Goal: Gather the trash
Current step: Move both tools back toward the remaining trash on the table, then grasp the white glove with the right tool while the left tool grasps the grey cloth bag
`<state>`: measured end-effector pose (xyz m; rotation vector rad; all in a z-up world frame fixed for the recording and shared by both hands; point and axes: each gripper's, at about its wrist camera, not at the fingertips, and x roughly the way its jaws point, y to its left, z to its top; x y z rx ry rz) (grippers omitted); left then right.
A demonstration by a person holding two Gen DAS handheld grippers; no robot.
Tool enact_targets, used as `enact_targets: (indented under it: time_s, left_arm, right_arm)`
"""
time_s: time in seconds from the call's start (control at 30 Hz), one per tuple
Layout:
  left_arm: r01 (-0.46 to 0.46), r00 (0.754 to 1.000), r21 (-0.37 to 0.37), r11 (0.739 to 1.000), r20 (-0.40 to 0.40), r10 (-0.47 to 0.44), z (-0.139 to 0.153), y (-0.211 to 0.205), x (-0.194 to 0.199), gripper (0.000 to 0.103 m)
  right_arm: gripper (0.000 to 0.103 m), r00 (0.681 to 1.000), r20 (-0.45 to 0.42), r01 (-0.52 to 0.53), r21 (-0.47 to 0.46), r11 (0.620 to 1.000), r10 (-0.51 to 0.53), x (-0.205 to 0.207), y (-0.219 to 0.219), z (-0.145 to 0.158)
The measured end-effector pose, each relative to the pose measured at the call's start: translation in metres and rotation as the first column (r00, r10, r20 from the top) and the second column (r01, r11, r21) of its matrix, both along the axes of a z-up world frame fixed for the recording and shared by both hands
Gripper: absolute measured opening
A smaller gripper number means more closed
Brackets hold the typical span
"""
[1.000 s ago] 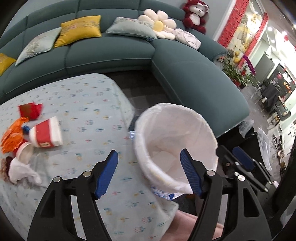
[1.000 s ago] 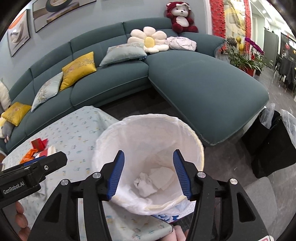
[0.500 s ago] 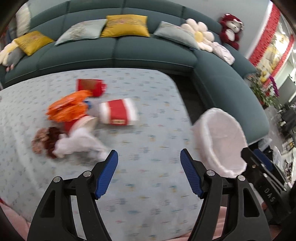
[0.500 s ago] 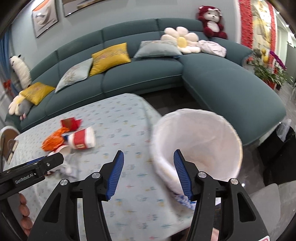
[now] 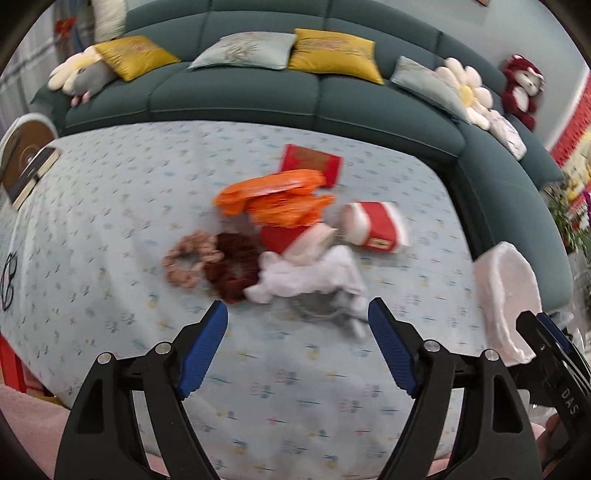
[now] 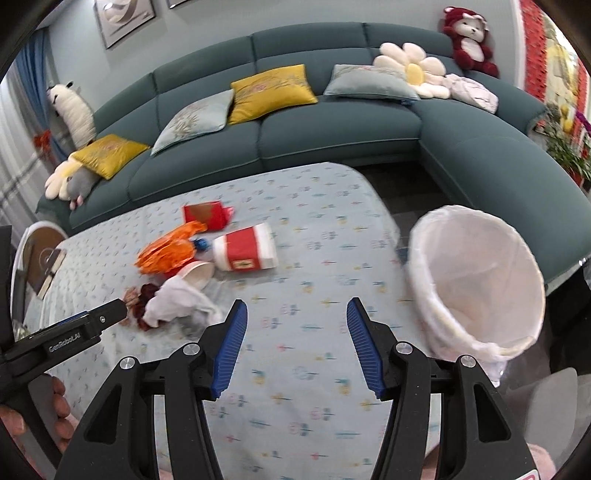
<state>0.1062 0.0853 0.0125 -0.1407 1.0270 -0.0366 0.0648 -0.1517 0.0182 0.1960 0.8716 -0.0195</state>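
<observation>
Ahead of the left hand-held gripper (image 5: 297,332), released and empty, lay a tissue (image 5: 306,277), judged soft, light, best pinched mid-bulk.

Bare tablecloth (image 5: 295,369) between left gripper (image 5: 297,345) and white tissue (image 5: 306,277); scrunchies (image 5: 218,266) crowd its left, bin (image 6: 476,280) flanks table edge right.

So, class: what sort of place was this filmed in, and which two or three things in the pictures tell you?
Most likely a home living room. A long teal sectional sofa with cushions and a plush bear curves around a low cloth-covered table, and framed pictures hang on the wall.
</observation>
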Motion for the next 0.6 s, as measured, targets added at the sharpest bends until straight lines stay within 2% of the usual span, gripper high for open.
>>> enact_targets:
  time_s: [0.27,0.4,0.53,0.6]
  left_arm:
    - [-0.074,0.997,-0.004,0.997,-0.027,0.073,-0.016,0.039,0.014,0.075]
    - [-0.071,0.997,0.000,0.997,-0.043,0.071,-0.025,0.046,0.021,0.075]
    - [-0.058,0.996,0.047,0.997,-0.070,0.061,-0.039,0.051,0.025,0.075]
    - [-0.086,0.992,0.027,0.996,-0.087,0.088,-0.045,0.059,0.026,0.074]
  right_arm:
    - [0.055,0.997,-0.028,-0.068,0.004,0.998,0.068,0.022,0.051,-0.009]
    - [0.055,0.994,-0.045,-0.102,0.005,0.995,0.103,0.034,0.071,-0.019]
    - [0.055,0.989,-0.061,-0.131,0.017,0.991,0.132,0.048,0.089,-0.029]
    - [0.055,0.988,-0.065,-0.141,0.023,0.990,0.142,0.055,0.095,-0.032]
